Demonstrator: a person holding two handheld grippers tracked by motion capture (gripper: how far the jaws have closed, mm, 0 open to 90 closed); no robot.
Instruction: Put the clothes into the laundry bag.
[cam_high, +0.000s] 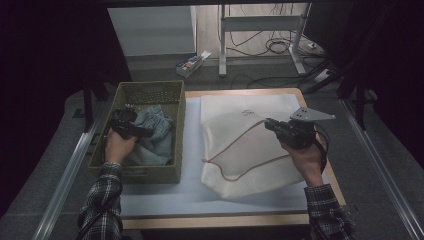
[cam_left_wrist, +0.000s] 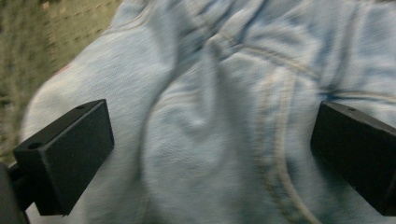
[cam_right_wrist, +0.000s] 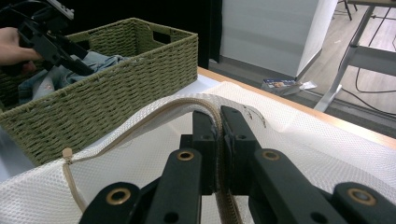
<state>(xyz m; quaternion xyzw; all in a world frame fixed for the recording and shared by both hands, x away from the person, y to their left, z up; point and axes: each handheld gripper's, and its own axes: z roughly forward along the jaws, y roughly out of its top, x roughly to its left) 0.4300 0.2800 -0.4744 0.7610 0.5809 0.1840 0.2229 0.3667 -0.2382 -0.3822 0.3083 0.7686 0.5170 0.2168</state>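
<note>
A white mesh laundry bag (cam_high: 245, 145) lies on the table, its mouth edged with a tan zipper band (cam_high: 235, 140). My right gripper (cam_high: 270, 124) is shut on that band (cam_right_wrist: 218, 122) and lifts the edge, so the mouth stands open toward the basket. Light blue jeans (cam_high: 155, 132) lie crumpled in a green woven basket (cam_high: 150, 92) at the left. My left gripper (cam_high: 146, 132) is down in the basket, open, with its two black jaws wide apart on either side of a fold of denim (cam_left_wrist: 210, 130).
A white sheet (cam_high: 190, 195) covers the wooden table (cam_high: 330, 175). The basket's woven wall (cam_right_wrist: 116, 93) stands close to the left of the bag. Beyond the table are a desk frame (cam_high: 260, 30), floor cables (cam_high: 275, 47) and a small box (cam_high: 190, 64).
</note>
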